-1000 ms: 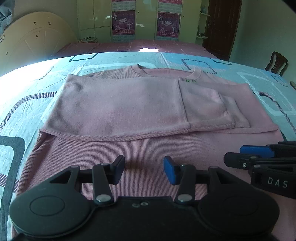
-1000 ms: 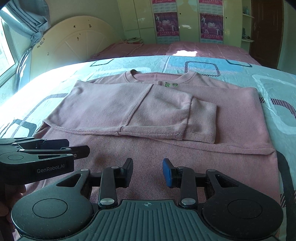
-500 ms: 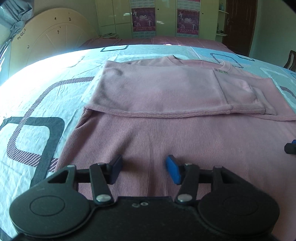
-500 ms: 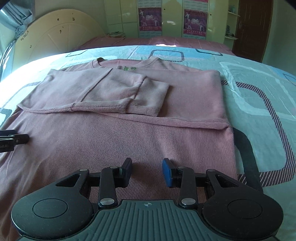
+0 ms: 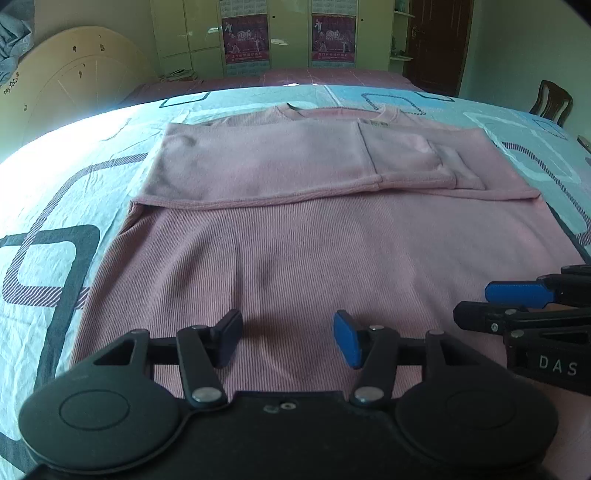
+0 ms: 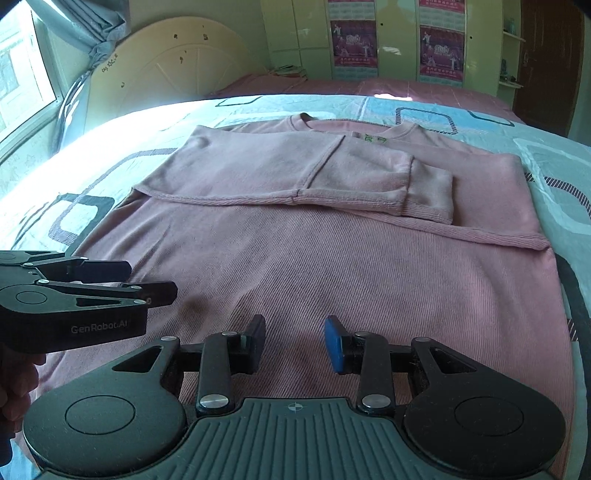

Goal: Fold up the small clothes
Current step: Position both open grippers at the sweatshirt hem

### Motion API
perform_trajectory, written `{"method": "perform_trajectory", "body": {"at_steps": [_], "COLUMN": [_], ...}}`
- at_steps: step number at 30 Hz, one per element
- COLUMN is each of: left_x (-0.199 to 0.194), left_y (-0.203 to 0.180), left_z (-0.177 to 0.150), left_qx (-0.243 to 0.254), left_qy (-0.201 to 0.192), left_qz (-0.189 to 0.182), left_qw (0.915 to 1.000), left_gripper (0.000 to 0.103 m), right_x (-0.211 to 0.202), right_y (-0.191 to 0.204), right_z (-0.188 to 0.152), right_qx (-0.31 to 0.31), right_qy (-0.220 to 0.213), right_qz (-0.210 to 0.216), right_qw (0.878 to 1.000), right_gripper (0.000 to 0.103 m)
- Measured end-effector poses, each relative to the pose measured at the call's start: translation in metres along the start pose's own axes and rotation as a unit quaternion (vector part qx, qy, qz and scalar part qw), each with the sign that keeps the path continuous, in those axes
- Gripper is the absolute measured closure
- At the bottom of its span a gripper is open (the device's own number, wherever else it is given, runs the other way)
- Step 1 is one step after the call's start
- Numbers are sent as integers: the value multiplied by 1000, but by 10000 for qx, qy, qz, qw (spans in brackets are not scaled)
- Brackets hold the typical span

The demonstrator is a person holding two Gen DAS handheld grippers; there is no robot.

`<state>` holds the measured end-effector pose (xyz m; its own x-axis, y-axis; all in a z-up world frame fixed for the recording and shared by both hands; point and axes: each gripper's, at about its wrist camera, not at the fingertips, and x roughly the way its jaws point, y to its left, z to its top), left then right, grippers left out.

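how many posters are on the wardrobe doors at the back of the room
2. One purple poster hangs on a pale green wardrobe door left of centre; the other purple poster hangs on a door to its right. Their tops are cut off by the frame.

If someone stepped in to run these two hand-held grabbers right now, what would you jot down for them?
Left gripper: open, nothing between the pads; its jaws have just been opening. It hovers over the near part of the pink sweater.
Right gripper: open, empty, beside the left one over the same near part.
Sweater: flat on the patterned bedsheet, collar at the far end.
Done: both sleeves folded across the chest.
Left: probably grasp the near hem and fold the body up toward the collar.
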<state>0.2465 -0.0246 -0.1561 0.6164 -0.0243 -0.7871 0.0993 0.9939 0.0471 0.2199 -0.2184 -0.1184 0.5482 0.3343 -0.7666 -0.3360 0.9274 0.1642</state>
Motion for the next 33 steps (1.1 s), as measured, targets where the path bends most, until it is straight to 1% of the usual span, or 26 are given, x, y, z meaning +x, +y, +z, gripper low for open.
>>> {"method": "perform_trajectory", "body": {"at_steps": [1, 4, 10, 15, 19, 22, 23, 24, 25, 27, 30, 33], "left_x": [0, -7, -28, -44, -57, -71, -74, -76, -79, -82, -88, -96], "left_y": [2, 7, 23, 30, 35, 41, 43, 45, 47, 51, 56, 61], "left_z": [-6, -21, -38, -51, -61, -68, -71, -73, -76, -81, -88, -94], "left_qx": [44, 212, 123, 150, 122, 118, 116, 119, 123, 100, 17, -37], "left_qy": [53, -48, -39, -61, -105, -189, -196, -189, -180, -153, -144, -230], "left_qz": [2, 51, 25, -13, 0, -20, -18, -15, -4, 3, -16, 18], "left_qw": [10000, 9998, 9999, 9999, 9999, 9997, 9997, 9998, 9998, 9998, 9999, 9997], "left_gripper": [49, 47, 44, 42, 43, 42, 41, 41, 41, 40, 39, 38], "right_x": [1, -3, -30, -53, -71, -85, -87, -87, -90, -96, -107, -110], "right_y": [3, 4, -8, -17, -19, -19, -19, -19, -18, -17, -10, -10], "right_z": [-5, -18, -40, -61, -77, -86, -89, -92, -96, -100, -105, -109], "right_qx": [12, 0, 130, 351, 423, 590, 579, 568, 589, 627, 543, 543], "right_qy": [66, 110, 145, 116, 107, -11, 36, 66, 59, -42, -209, -175], "right_qz": [-38, -273, -795, -1121, -1298, -1284, -1345, -1388, -1435, -1463, -1517, -1546], "right_qw": [10000, 9996, 9966, 9930, 9906, 9900, 9892, 9887, 9879, 9872, 9867, 9863], "right_gripper": [68, 68, 68, 68, 67, 67, 66, 64, 48, 28, 28, 28]}}
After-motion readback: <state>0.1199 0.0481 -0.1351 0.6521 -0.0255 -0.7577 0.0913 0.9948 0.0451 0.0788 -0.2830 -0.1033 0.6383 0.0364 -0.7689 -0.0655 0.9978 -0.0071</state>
